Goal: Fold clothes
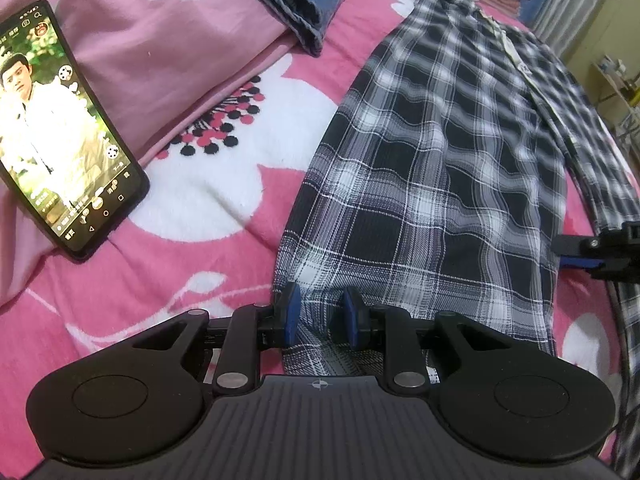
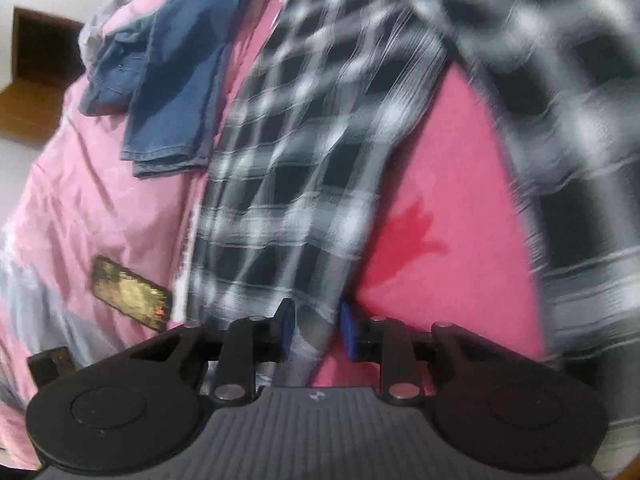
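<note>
A black-and-white plaid garment (image 1: 440, 168) is spread on the pink floral blanket (image 1: 224, 184). Its near hem is pinched between the blue pads of the left gripper (image 1: 320, 314). Plaid cloth is likewise gripped by the right gripper (image 2: 316, 330), though that view is blurred. Folded jeans (image 2: 176, 80) and a lit phone (image 1: 60, 128) are seen lying alongside.

Phone (image 1: 60, 128) w/ screen lit, propped on pink blanket (image 1: 192, 248); shelf (image 1: 616, 84) far right, blurry.
</note>
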Tool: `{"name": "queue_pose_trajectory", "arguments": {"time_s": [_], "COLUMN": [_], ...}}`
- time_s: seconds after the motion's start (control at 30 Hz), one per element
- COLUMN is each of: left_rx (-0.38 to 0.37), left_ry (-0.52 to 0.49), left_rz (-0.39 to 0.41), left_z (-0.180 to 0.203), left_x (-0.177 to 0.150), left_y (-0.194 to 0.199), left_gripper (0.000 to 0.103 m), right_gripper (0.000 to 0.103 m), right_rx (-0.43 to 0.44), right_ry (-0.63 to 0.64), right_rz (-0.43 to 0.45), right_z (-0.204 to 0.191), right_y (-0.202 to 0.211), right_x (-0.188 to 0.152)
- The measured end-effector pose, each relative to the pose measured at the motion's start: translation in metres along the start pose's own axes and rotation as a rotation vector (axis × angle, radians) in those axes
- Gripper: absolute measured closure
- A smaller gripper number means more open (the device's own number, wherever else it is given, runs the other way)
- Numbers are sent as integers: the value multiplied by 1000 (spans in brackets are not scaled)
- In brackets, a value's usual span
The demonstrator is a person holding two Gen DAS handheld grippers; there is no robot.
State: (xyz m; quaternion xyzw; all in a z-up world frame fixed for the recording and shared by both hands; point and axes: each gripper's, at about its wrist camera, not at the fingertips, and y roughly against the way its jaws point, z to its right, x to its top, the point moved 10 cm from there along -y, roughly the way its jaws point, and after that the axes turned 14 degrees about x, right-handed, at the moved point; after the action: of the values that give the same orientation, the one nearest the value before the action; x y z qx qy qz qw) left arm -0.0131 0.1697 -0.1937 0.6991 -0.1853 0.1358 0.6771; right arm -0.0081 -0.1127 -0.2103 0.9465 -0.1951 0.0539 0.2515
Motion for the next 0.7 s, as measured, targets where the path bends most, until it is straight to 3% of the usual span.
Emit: {"name": "queue_pose_trajectory", "arguments": {"time_s": [0.03,0.07,0.27,0.5,0.7], "left_rx": [0,0,-12,-8,-9], "left_ry": [0,1,20,16,12], "left_rz": [0,-1,-11,-20,-34], "left_z": [0,0,-2,-2,-4], "left_x": [0,-1,-1,-1,-4], "left_y": [0,0,0,2,2], "left_gripper": [80,80,80,80,80], "right_gripper": [99,102,103,101,99], "right_rx": [-1,-8,-37,-144,-237], "right_ry": [4,8,10,46,240], "right_rz": [-3,-7,5,-21,20], "right_z": [0,1,-2,9,-15], "right_y": [-1,0,30,23,39], "right_x": [-2,-4,-6,-13,6]}}
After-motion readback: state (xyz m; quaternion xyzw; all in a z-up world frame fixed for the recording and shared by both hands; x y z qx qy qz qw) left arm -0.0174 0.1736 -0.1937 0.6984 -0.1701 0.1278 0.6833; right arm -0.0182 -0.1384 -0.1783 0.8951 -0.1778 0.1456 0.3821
